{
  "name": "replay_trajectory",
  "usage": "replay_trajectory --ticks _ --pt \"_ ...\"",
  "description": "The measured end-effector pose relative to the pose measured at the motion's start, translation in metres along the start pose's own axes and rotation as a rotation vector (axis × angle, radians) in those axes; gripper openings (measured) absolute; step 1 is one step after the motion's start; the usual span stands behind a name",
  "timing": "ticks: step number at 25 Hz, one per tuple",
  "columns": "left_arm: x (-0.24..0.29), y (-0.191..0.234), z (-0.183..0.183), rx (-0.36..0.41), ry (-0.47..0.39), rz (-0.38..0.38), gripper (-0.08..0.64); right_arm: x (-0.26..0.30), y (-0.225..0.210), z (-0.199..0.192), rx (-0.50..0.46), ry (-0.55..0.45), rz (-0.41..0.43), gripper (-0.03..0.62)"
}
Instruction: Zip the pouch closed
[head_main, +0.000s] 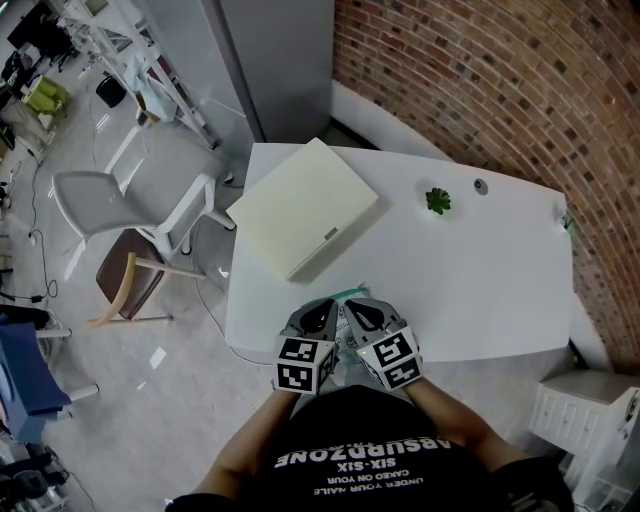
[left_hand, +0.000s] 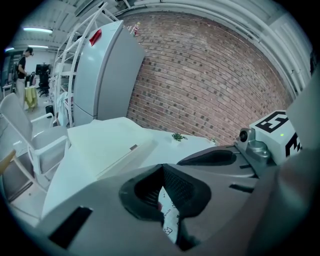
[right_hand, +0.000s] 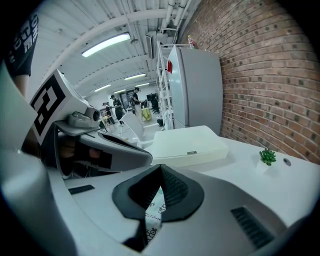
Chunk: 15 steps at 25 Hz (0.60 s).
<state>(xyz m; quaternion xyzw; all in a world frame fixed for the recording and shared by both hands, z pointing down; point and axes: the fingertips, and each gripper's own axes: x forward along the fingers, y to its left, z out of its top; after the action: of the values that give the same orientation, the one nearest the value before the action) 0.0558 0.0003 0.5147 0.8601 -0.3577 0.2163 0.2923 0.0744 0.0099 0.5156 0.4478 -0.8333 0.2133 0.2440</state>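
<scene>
The pouch (head_main: 351, 291) shows as a sliver of pale teal cloth at the near edge of the white table (head_main: 480, 290); most of it is hidden under the two grippers. My left gripper (head_main: 320, 314) and right gripper (head_main: 366, 312) sit side by side, almost touching. In the left gripper view the left gripper (left_hand: 162, 169) is shut, with white printed pouch fabric (left_hand: 168, 216) pinched between its dark pads. In the right gripper view the right gripper (right_hand: 160, 169) is likewise shut on a strip of the printed fabric (right_hand: 154, 208). No zipper or slider is visible.
A flat cream box (head_main: 305, 208) lies on the table's far left, just beyond the grippers. A small green plant (head_main: 437, 201) and a little round object (head_main: 481, 186) stand near the brick wall. A grey chair (head_main: 120, 205) is on the floor to the left.
</scene>
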Motion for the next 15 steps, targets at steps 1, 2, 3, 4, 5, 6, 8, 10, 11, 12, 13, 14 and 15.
replay_trajectory --ticks 1,2,3,4,5,6,8,10,11,12,13,14,15 --pt "0.0 0.0002 0.0004 -0.001 0.0 0.001 0.006 -0.0006 -0.0001 0.0002 -0.001 0.001 0.0 -0.003" --pt "0.0001 0.0005 0.0008 -0.003 0.0 0.002 0.006 -0.0011 -0.0003 0.0003 -0.002 0.002 0.001 -0.003" --pt "0.0002 0.0008 0.0012 -0.004 -0.001 0.004 0.006 -0.0016 -0.0006 0.0004 -0.003 0.002 0.0 -0.003" --pt "0.0003 0.0012 0.0013 -0.005 -0.001 0.005 0.006 -0.0019 -0.0008 0.0003 -0.004 0.002 0.0 -0.003" --pt "0.0002 0.0017 0.0012 -0.006 -0.001 0.006 0.006 -0.0021 -0.0007 0.0001 -0.004 0.002 -0.001 -0.003" --pt "0.0001 0.0019 0.0009 -0.008 -0.002 0.006 0.006 -0.0023 -0.0005 -0.0003 -0.004 0.002 -0.002 -0.003" --pt "0.0005 0.0019 0.0 -0.011 -0.002 0.005 0.006 -0.0024 -0.0003 -0.001 -0.005 0.003 -0.003 -0.003" --pt "0.0016 0.002 -0.0014 -0.012 -0.002 0.003 0.006 -0.002 -0.0005 -0.0016 -0.007 0.006 -0.002 -0.003" --pt "0.0023 0.0022 -0.0021 -0.012 -0.001 0.003 0.006 -0.0016 -0.0008 -0.0022 -0.009 0.007 -0.002 -0.003" --pt "0.0027 0.0022 -0.0025 -0.012 -0.001 0.003 0.006 -0.0012 -0.0011 -0.003 -0.01 0.006 -0.002 -0.003" --pt "0.0027 0.002 -0.0025 -0.012 0.0 0.003 0.006 -0.0008 -0.0014 -0.0037 -0.012 0.005 -0.003 -0.003" --pt "0.0023 0.0018 -0.0023 -0.014 0.001 0.002 0.006 -0.0007 -0.0012 -0.0041 -0.013 0.005 -0.004 -0.003" --pt "0.0017 0.0017 -0.002 -0.016 0.002 0.002 0.006 -0.0007 -0.0007 -0.0041 -0.013 0.006 -0.003 -0.003"
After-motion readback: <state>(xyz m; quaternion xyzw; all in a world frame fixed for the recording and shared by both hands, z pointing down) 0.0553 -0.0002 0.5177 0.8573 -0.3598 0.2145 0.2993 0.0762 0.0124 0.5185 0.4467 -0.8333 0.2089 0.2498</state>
